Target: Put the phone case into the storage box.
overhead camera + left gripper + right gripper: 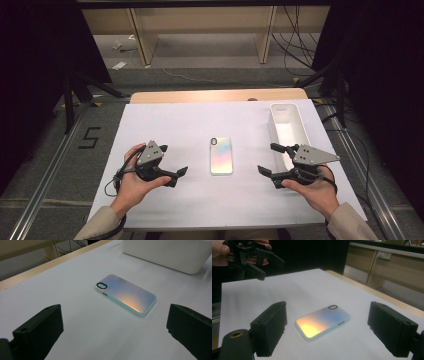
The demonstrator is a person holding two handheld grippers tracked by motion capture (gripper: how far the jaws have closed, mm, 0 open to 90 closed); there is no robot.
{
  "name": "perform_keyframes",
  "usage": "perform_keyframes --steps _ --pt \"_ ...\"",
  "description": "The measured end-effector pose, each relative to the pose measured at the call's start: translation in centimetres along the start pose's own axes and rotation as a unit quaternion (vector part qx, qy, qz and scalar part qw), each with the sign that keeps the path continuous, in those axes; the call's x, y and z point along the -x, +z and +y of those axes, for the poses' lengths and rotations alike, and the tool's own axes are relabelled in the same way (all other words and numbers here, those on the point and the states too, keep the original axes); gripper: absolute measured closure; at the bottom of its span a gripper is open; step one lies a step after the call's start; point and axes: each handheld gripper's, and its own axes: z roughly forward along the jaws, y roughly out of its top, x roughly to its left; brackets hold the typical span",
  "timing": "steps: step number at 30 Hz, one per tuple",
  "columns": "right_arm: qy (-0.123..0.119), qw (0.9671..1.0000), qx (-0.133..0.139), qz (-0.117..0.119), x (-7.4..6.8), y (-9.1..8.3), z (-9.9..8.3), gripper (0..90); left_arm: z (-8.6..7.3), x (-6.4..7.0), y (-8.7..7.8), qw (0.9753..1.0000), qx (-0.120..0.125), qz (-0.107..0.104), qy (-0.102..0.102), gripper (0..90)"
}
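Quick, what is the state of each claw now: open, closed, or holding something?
Left claw: open, holding nothing, apart from the phone case.
Right claw: open, holding nothing, also apart from the phone case.

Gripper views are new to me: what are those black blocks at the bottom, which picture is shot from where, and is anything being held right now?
No robot arm here: a person holds a two-jaw tool in each hand. The high view looks down on the table from above the person. There the left gripper and right gripper sit on either side of a phone case lying flat, camera hole at the far end. A white bin stands beyond the right gripper. The other two pictures come from cameras riding on each gripper; the black blocks are that gripper's own jaws, spread wide apart. Both face the case, and nothing is held.
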Motion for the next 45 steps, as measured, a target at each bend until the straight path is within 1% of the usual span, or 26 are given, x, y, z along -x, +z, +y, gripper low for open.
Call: perform_keyframes --steps 8,11,12,13,14,15,17,19,20,21,22,23,24,26,30,31,32,36,37,38,39,40,41,42,43,45 --pt "0.005 1.0 0.006 -0.003 0.0 0.0 0.0 16.8 -0.1 -0.1 0.0 1.0 0.0 0.0 -0.003 2.6" --pt "0.006 1.0 0.005 -0.003 0.0 0.0 0.0 16.7 -0.1 -0.1 0.0 0.9999 0.008 -0.004 -0.006 10.6" --pt "0.007 1.0 0.006 -0.003 0.0 0.1 0.0 16.8 -0.1 -0.1 0.0 0.9999 0.01 -0.009 -0.005 15.8" --pt "0.006 1.0 0.007 -0.002 0.0 0.1 0.0 16.8 0.0 -0.1 0.0 0.9998 0.012 -0.015 -0.003 23.5" --pt "0.006 1.0 0.007 -0.002 0.0 0.1 0.0 16.8 0.0 -0.1 0.0 0.9998 0.012 -0.015 -0.003 30.4" --pt "0.007 1.0 0.005 -0.002 0.0 0.1 0.0 16.8 0.1 0.1 0.2 0.9997 0.018 -0.015 -0.002 41.0" --pt "0.007 1.0 0.004 -0.002 0.0 0.2 0.0 16.8 0.3 0.3 0.4 0.9996 0.02 -0.02 -0.002 56.7" --pt "0.007 1.0 0.004 -0.003 0.0 0.2 0.0 16.9 0.8 0.9 1.0 0.9995 0.022 -0.021 0.001 72.4" --pt "0.007 1.0 0.004 -0.002 0.0 0.2 0.0 16.9 0.8 0.9 1.0 0.9995 0.022 -0.021 0.001 77.6" --pt "0.007 1.0 0.005 -0.003 0.0 0.2 0.0 16.9 1.1 1.4 1.6 0.9996 0.02 -0.021 -0.001 81.9" --pt "0.007 1.0 0.006 -0.003 0.0 0.2 0.0 16.9 1.1 1.4 1.6 0.9996 0.02 -0.021 -0.001 85.5" --pt "0.006 1.0 0.006 -0.004 0.1 0.2 0.0 16.9 1.4 1.8 2.1 0.9995 0.018 -0.026 -0.005 88.2" --pt "0.006 1.0 0.006 -0.004 0.1 0.2 0.0 16.9 1.4 1.8 2.1 0.9995 0.018 -0.026 -0.005 89.4" --pt "0.007 0.9999 0.007 -0.006 0.1 0.2 0.0 17.0 1.7 2.3 2.9 0.9994 0.008 -0.033 -0.009 89.7" --pt "0.009 0.9999 0.008 -0.006 0.2 0.2 0.0 17.0 2.0 2.9 3.7 0.9991 -0.001 -0.043 -0.009 89.8" --pt "0.008 0.9999 0.009 -0.007 0.2 0.1 0.0 17.1 2.2 3.3 4.3 0.9987 -0.006 -0.05 -0.006 89.8" --pt "0.009 0.9999 0.01 -0.006 0.2 0.2 0.0 17.1 2.2 3.3 4.3 0.9987 -0.006 -0.05 -0.006 89.8" --pt "0.009 0.9999 0.011 -0.008 0.2 0.1 0.0 17.1 2.5 4.3 5.7 0.9979 -0.019 -0.062 -0.004 89.8" --pt "0.01 0.9999 0.011 -0.008 0.2 0.1 0.0 17.1 2.6 4.8 6.4 0.9974 -0.026 -0.067 0.001 89.8" --pt "0.01 0.9999 0.011 -0.008 0.2 0.1 0.0 17.1 2.6 4.8 6.4 0.9974 -0.026 -0.067 0.001 89.8" --pt "0.011 0.9998 0.01 -0.009 0.2 0.1 0.0 17.1 2.7 5.2 7.2 0.9968 -0.035 -0.073 0.003 89.8" --pt "0.011 0.9998 0.011 -0.009 0.3 0.1 0.0 17.1 2.7 5.2 7.2 0.9968 -0.035 -0.073 0.003 89.8" --pt "0.011 0.9998 0.011 -0.01 0.3 0.0 0.0 17.1 2.6 5.7 7.9 0.9962 -0.042 -0.076 0.007 89.8" --pt "0.011 0.9998 0.011 -0.01 0.3 0.0 0.0 17.1 2.6 5.7 7.9 0.9962 -0.042 -0.076 0.007 89.8" --pt "0.011 0.9998 0.012 -0.01 0.3 0.0 0.0 17.0 2.5 6.1 8.7 0.9956 -0.051 -0.078 0.009 89.8" --pt "0.012 0.9998 0.012 -0.011 0.3 0.0 0.0 17.1 2.4 6.3 9.0 0.9953 -0.055 -0.08 0.009 89.7"
